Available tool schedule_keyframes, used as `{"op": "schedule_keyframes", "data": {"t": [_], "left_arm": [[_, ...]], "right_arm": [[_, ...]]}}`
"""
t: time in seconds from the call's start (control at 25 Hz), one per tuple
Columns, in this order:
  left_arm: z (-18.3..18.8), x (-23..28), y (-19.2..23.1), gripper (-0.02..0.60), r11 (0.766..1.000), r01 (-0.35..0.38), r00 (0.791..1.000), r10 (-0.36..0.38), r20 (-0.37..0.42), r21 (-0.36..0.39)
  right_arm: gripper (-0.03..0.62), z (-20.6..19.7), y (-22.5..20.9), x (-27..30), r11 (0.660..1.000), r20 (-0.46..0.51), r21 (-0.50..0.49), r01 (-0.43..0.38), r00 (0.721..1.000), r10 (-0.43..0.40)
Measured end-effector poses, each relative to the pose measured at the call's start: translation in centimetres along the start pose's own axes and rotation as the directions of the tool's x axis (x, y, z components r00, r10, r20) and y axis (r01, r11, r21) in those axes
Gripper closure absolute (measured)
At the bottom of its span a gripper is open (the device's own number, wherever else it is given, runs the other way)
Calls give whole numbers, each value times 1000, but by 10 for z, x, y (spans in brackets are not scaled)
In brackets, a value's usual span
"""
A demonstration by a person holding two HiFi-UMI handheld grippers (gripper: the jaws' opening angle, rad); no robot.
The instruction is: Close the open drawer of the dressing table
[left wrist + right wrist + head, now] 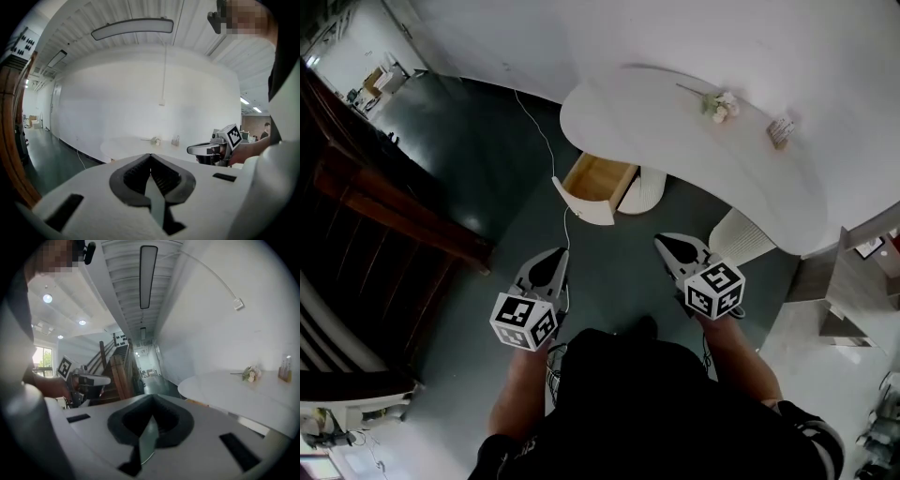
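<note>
We look steeply down on a white dressing table (675, 122) with a rounded top, set against a white wall. Its open drawer (598, 180) juts out from under the table's left end, showing a pale wood inside and a white front panel facing us.

Both grippers point toward the table and are well apart from the drawer. The left gripper (560, 253) is below and slightly left of the drawer. In its own view its jaws (150, 157) meet at the tips, closed, with nothing between them. The right gripper (664, 242) is below and to the right of the drawer. Its own view shows its jaws (152, 401) closed together too, also empty.

The only markings we can make out are the black-and-white square code patterns on the left cube (525, 321) and the right cube (715, 289).

On the tabletop lie a small sprig of flowers (719, 105) and, further right, a small upright card (781, 129) whose print is too small to read.

A thin white cable (546, 141) trails across the dark grey-green floor (478, 141) to the drawer. A dark wooden staircase (384, 202) runs along the left.
</note>
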State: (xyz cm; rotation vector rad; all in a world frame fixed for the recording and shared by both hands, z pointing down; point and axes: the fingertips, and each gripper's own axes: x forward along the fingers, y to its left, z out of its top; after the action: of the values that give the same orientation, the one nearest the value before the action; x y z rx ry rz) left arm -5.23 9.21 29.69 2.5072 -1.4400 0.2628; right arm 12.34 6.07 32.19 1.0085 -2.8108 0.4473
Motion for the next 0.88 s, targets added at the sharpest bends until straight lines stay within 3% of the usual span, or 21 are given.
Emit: {"op": "schedule_keyframes", "data": {"t": [0.24,0.48,0.68,0.88], "left_arm": [[-3,28,46,581,999,1,1000,-1,-1,-44],[-8,42,123,581,996,10,1000,-10,4,-90],[-15,62,181,581,995,44,999,-46,-26,-85],[-32,84,211,581,991,54,996,-62,-65,-119]], "right_arm": [[588,-1,-12,57,1000,-48,9,-25,999,25],[588,17,1,139,999,-85,-19,-50,995,48],[588,34,-1,198,1000,-87,-19,-24,996,22],[588,18,-11,226,1000,-136,15,-6,991,8]]}}
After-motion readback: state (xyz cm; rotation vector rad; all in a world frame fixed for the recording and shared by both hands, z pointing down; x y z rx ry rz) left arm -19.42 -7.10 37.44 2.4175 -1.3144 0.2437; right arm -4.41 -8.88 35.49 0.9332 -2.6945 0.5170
